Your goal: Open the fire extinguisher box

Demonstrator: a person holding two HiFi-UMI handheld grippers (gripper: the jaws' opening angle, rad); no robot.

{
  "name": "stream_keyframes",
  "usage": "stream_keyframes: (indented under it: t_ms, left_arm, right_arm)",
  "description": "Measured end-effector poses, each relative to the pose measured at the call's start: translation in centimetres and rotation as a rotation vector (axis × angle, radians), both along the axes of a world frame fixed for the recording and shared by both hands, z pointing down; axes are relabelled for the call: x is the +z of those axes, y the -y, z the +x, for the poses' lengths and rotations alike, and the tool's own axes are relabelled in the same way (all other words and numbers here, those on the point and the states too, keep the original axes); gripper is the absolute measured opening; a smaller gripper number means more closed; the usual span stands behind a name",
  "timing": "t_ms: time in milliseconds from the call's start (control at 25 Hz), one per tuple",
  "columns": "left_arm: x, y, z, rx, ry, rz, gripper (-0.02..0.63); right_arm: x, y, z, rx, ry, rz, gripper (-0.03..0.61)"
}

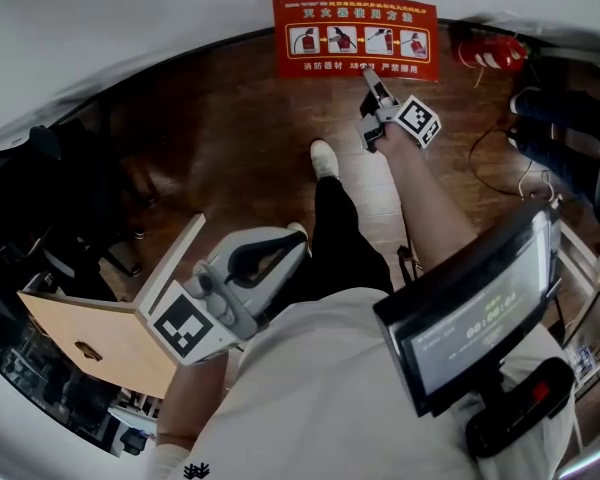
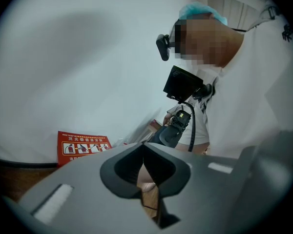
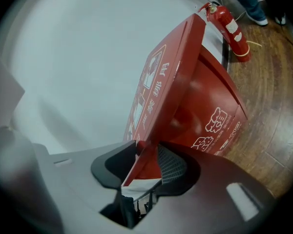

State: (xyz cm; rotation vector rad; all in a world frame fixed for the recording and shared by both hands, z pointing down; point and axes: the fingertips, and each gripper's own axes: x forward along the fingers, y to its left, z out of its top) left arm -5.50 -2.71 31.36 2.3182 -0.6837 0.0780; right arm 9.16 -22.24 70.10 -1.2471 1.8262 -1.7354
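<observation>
The red fire extinguisher box stands against the white wall, and its lid [image 1: 355,38] bears white pictograms. In the right gripper view the lid [image 3: 161,87] stands tilted up off the box body [image 3: 210,106]. My right gripper [image 1: 372,80] reaches the lid's lower edge, and that thin red edge sits clamped between the jaws of my right gripper [image 3: 146,155]. My left gripper [image 1: 298,243] hangs close to my body, well away from the box. Seen in its own view, my left gripper [image 2: 145,150] has its tips together and holds nothing.
A red fire extinguisher [image 1: 492,54] lies on the wooden floor right of the box, with cables [image 1: 500,158] near it. Another person's legs [image 1: 555,138] are at the right. An open pale board box [image 1: 90,338] is at my left. My shoe [image 1: 323,156] points toward the box.
</observation>
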Motion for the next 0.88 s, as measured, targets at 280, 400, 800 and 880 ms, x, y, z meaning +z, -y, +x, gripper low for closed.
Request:
stream_keyframes:
  t_ms: [280,400,800,880]
  left_arm:
    - [-0.8,0.7,0.4,0.006,-0.014,0.023,-0.003]
    - [-0.9,1.0,0.3,0.006,-0.024,0.032,-0.003]
    - [-0.5,1.9,-0.3,0.004,-0.028,0.070,-0.003]
    - [-0.5,2.1,-0.5,-0.005,-0.029,0.067,-0.003]
  right_arm:
    - [-5.1,0.2,-0.2,0.010,0.093,0.045,0.099]
    - [-8.2,1.1,-0.3,0.015,0.123,0.103,0.097]
    - [-15.9,8.9,-0.6,0.021,0.139,0.259,0.077]
    - [-16.7,10.7,-0.8,0.024,0.136,0.282,0.071]
